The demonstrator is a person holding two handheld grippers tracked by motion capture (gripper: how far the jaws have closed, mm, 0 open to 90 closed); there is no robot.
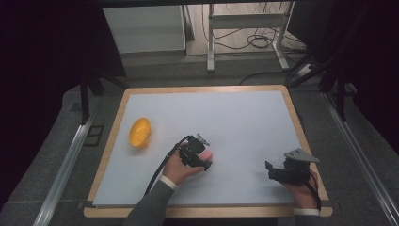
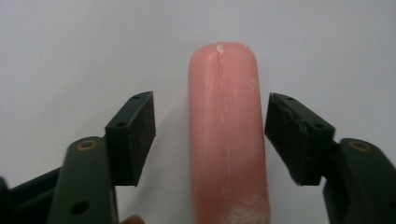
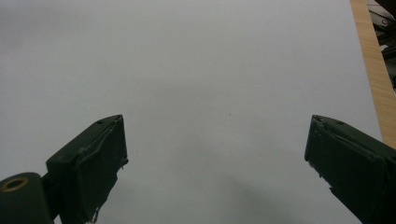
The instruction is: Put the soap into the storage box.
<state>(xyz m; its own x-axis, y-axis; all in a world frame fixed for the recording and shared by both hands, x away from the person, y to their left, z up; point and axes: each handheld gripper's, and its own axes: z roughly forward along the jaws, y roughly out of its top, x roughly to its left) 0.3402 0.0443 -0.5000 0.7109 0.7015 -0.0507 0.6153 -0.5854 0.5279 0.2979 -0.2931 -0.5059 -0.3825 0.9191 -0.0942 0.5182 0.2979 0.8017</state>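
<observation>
1. Pink and smooth, the sausage (image 2: pixel 228 135) lies lengthwise between the jaws of the left gripper (image 2: pixel 210 135), its rounded tip past the pad ends and its long axis running straight away along the jaws.
2. Both pads stand clear of it, a strip of white surface showing on each side, a little wider on the left; the jaws are about half open and grip nothing yet.
3. In the high view the left gripper (image 1: pixel 203 160) sits near the middle of the white mat (image 1: pixel 244 117), with the sausage's pink end (image 1: pixel 207 155) peeping out beside it.
4. My reading: the pick-up turns on the jaws staying square across the sausage's width, so that closing meets its sides and does not roll it.
5. The right gripper (image 1: pixel 269 170) rests well apart toward the mat's near right corner, jaws wide and nothing between them; the left hand is plainly the nearer one.
6. A yellow bowl (image 1: pixel 139 132) lies well to the left, near the mat's left edge.
7. Bare mat stretches ahead and to both sides, so there is ample room to lift and carry; the wooden border (image 1: pixel 301 136) is far from the sausage.
</observation>
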